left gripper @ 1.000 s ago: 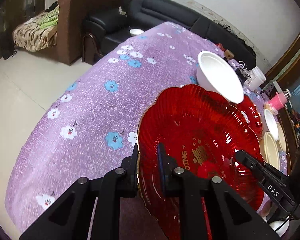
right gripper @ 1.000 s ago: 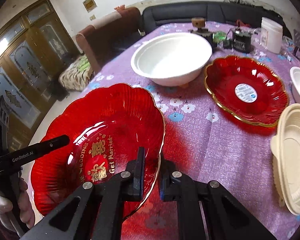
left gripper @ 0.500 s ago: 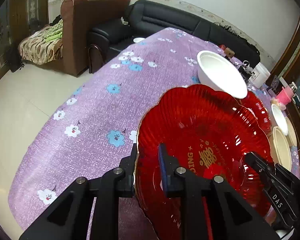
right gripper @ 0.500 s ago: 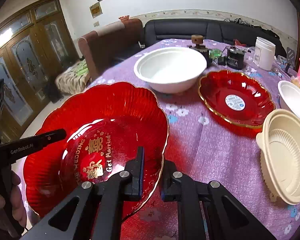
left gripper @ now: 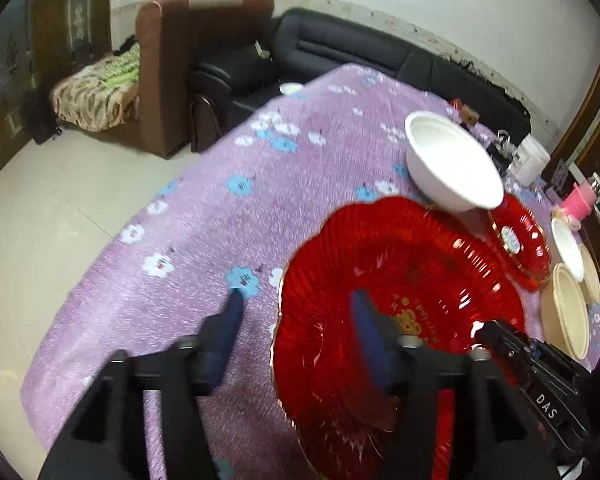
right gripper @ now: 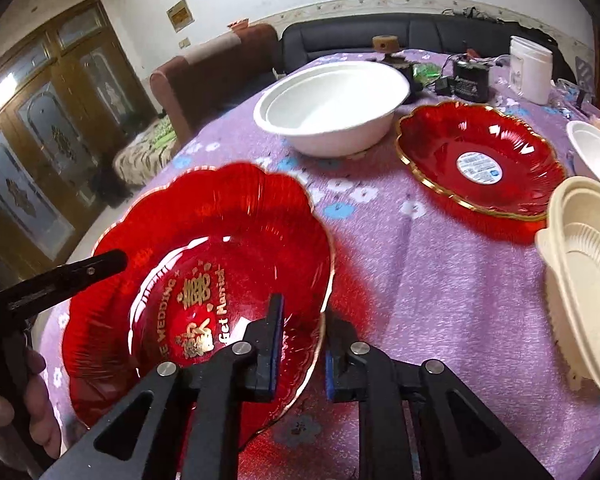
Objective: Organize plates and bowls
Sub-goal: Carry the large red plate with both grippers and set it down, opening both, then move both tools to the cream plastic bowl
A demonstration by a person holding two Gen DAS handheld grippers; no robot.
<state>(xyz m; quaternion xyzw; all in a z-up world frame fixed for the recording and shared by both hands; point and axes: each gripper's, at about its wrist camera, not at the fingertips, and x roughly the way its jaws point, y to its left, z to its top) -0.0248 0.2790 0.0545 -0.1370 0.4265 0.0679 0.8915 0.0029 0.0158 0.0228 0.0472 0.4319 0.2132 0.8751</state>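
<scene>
A big red scalloped plate (left gripper: 400,292) with gold lettering is held above the purple flowered table (left gripper: 204,216). My left gripper (left gripper: 296,312) is open, its fingers spread either side of the plate's left rim. My right gripper (right gripper: 300,340) is shut on the plate's right rim (right gripper: 324,292). A second red plate (right gripper: 480,160) with a white sticker lies on the table ahead, a large white bowl (right gripper: 332,104) behind it. It also shows in the left wrist view (left gripper: 452,164).
Cream bowls (right gripper: 588,264) stacked at the right edge, a small white bowl (right gripper: 596,152) beyond. A white jar (right gripper: 530,68), black box (right gripper: 470,80) and cables sit at the far end. Black sofa (left gripper: 380,60) and brown armchair (left gripper: 172,80) stand behind.
My left gripper has opened and let go of the red plate's rim. The right gripper still holds the plate, which has tilted and shifted slightly.
</scene>
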